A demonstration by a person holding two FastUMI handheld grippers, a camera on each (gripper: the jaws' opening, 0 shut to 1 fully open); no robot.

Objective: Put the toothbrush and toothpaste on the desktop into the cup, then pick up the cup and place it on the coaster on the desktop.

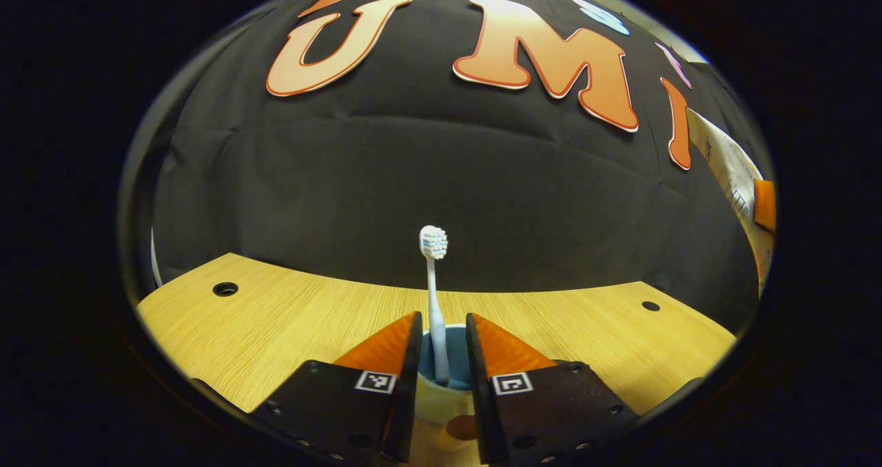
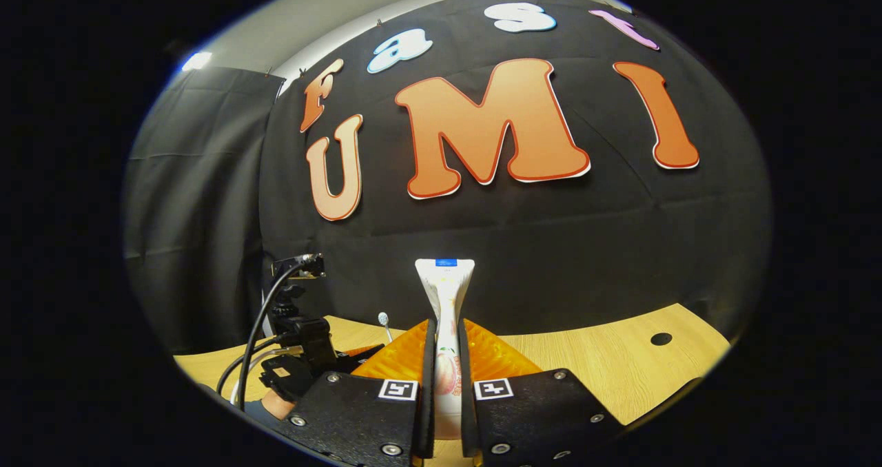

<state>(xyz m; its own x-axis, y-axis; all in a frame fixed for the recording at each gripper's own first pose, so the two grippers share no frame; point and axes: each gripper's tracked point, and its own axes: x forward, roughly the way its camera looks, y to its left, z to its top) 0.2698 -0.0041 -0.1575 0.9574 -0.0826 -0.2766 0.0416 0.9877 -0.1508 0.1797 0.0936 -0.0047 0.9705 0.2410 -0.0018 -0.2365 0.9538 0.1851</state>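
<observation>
A: The right gripper (image 2: 443,357) is clamped on the toothpaste (image 2: 445,295), held upright, I'd judge for dropping into the cup.

B: The left gripper (image 1: 443,343) brackets the cup (image 1: 441,398), toothbrush (image 1: 434,281) standing inside; jaws parted, contact unclear.

A: The right gripper view adds the left gripper (image 2: 303,357) off to the side; the left gripper view shows the cup on the desk (image 1: 275,322).

- The toothbrush (image 1: 435,295) is white, with a pale blue tint in its bristles.
- The cup (image 1: 441,384) is cream outside and blue inside.
- The toothpaste (image 2: 446,302) tube is white, with a blue band at its top end and a pink-orange print lower down.
- The surface (image 1: 275,329) is light yellow wood with fine grain lines and small dark round holes.
- The coaster (image 1: 460,427) shows as a brown patch under the cup.
</observation>
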